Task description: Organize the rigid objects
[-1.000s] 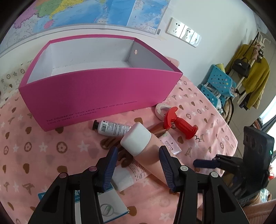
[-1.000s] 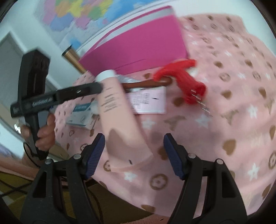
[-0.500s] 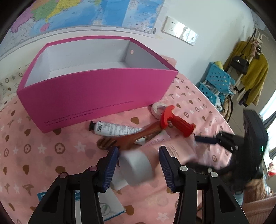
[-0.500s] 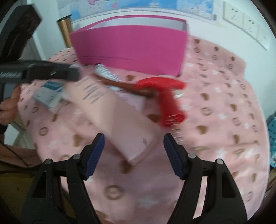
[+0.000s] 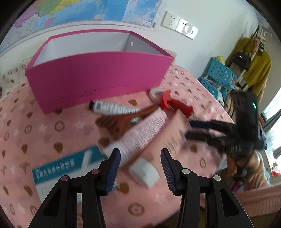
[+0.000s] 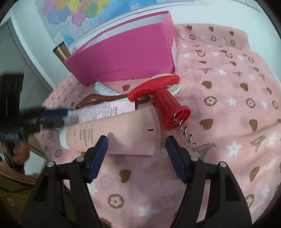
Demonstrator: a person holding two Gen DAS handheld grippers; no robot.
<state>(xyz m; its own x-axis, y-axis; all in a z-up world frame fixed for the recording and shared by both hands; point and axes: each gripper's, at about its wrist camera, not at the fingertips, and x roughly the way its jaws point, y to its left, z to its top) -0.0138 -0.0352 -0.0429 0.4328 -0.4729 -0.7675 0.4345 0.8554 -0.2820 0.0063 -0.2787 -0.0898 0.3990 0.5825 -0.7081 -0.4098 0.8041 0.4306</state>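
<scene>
So both grippers are working around the same big pink tube (image 6: 114,133), which lies on its side on the pink patterned tablecloth (image 6: 228,105). Its white cap (image 5: 144,171) sits between the left gripper (image 5: 140,168) fingers, and the flat crimped end sits between the right gripper (image 6: 137,154) fingers. Neither set of pads looks pressed against it; I can see gaps on both sides, so both read as released, though the left wrist view is blurry enough that the cap contact is hard to call.

Just beside the tube is a paler pink tube with printed text (image 5: 140,133), lying alongside it. Behind those there's a brown wooden spoon-like thing (image 5: 126,119), a small white tube with a black cap (image 5: 112,107), and a red corkscrew (image 6: 161,98) with its metal spiral pointing toward the right gripper. The corkscrew's bell end nearly touches the big tube's crimped end. A roll of tape (image 5: 155,93) sits behind the corkscrew handle.

The magenta box (image 5: 98,82) stands open further back, near the wall with the map (image 5: 87,10); the part of its inside I can see looks bare. A blue and white carton (image 5: 61,168) lies flat near the left gripper.
</scene>
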